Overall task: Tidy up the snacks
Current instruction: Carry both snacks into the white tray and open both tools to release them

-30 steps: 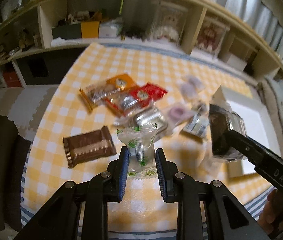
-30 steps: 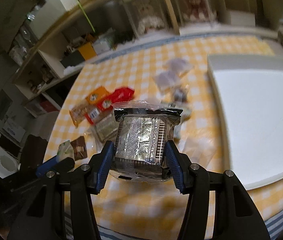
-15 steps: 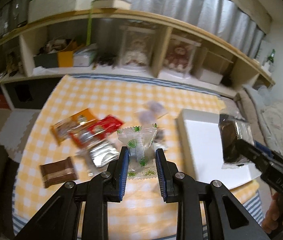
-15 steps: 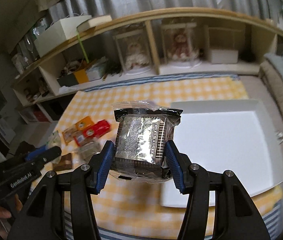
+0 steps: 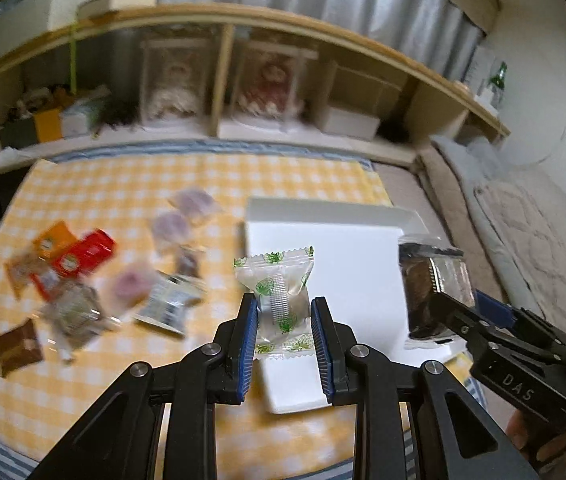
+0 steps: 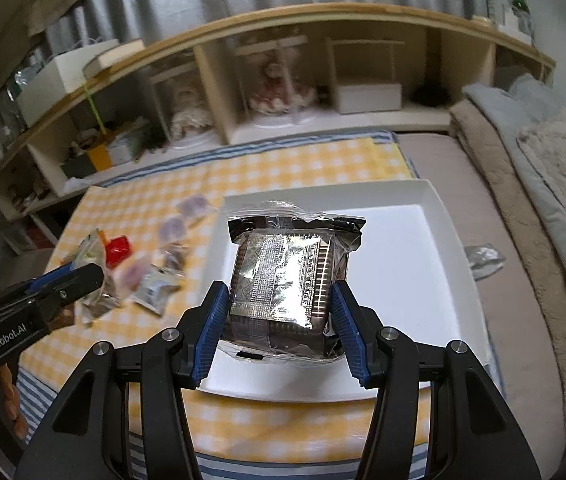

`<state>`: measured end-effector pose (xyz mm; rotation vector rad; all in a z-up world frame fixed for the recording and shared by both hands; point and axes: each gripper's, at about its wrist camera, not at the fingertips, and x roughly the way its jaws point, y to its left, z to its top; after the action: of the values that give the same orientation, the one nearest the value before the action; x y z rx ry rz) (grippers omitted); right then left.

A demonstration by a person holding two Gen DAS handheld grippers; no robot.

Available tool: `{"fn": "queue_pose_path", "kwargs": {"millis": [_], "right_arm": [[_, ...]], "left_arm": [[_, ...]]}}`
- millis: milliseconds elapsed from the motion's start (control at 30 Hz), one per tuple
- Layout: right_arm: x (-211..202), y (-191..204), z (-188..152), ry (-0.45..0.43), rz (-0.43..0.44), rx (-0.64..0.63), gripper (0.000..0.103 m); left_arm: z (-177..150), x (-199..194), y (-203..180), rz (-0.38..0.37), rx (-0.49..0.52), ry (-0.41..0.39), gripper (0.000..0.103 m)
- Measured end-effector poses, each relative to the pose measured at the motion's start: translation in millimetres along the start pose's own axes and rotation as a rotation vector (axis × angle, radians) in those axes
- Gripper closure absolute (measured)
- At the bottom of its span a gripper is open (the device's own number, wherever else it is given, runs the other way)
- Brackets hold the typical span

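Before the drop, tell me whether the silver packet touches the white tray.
Cannot tell. In the right wrist view the silver packet, clamped in the right gripper, overlaps the white tray, with no gap or contact plainly shown.

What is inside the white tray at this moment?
The white tray shows only bare white floor wherever it is visible. The silver-wrapped snack in the right gripper covers its middle, so that patch cannot be checked.

1. Two grippers: left gripper [image 5: 285, 322], right gripper [image 6: 283, 320]
2. One white tray [image 6: 435, 264] by the table's right edge
3. One clear green-printed packet [image 5: 279, 284], one silver foil packet [image 6: 283, 276]
4. Roughly ten loose snack packets [image 5: 91, 276] toward the table's left edge; blur prevents an exact count
5. Two dolls [image 6: 279, 88] on the shelf
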<state>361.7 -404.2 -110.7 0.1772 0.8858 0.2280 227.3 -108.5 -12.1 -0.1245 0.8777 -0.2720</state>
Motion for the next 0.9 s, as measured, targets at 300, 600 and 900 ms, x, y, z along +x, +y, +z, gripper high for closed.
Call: {"fn": "queue_pose_path", "kwargs": {"millis": [300,600,900], "right_arm": [[28.7,-29.5,-8.6,0.09,0.014,0.003,0.049],[59.4,-50.0,-13.5,0.141,0.046,0.065,0.049],[68.9,-58.5,-13.0,0.167,0.06,0.09,0.042]], "left_arm": [[3.4,82.4,-19.8,-0.028,-0.049,0.122,0.077],[4.7,136.7,-17.9,-0.036,-0.079,0.135,0.076],[-5.6,145.8,-13.7,-0.014,-0.066,0.133,0.041]]}}
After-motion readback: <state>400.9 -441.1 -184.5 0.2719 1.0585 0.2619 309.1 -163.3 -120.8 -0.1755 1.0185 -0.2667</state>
